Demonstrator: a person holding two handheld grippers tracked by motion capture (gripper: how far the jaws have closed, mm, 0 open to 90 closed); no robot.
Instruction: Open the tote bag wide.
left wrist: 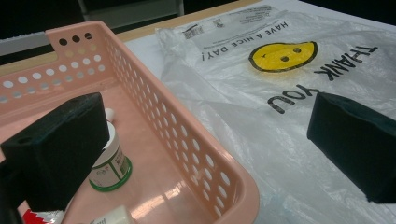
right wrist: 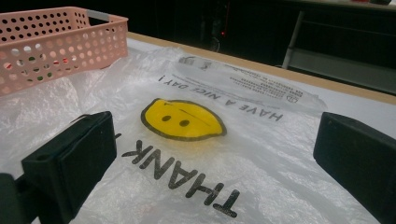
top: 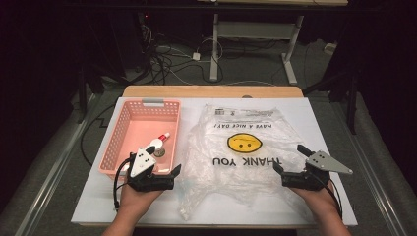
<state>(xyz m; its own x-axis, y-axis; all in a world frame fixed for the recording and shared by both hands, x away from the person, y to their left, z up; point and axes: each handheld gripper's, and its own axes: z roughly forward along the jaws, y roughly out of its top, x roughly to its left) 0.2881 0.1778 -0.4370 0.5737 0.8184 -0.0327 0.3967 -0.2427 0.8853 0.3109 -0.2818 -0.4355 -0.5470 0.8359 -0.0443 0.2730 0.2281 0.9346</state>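
**Both tongs spread at the near edge of a printed plastic bag**

High view: A white bench (top: 324, 123) with a wooden far edge is seen in a dark room; cables and the legs of another table lie on the floor beyond. The left tongs (top: 153, 173) are held spread over the near right corner of a pink basket (top: 129, 129), in which a small jar (top: 157, 146) sits just ahead of them. The right tongs (top: 291, 158) are spread at the near right part of a clear plastic bag (top: 241, 157), which lies flat between the two tongs.

Left gripper view: One jaw is seen over the basket beside the green-labelled jar, the other over the bag; the basket wall runs between them.

Right gripper view: The bag's yellow smiley face (right wrist: 183, 119) and "THANK YOU" lettering lie between the wide-apart jaws, nothing being gripped.
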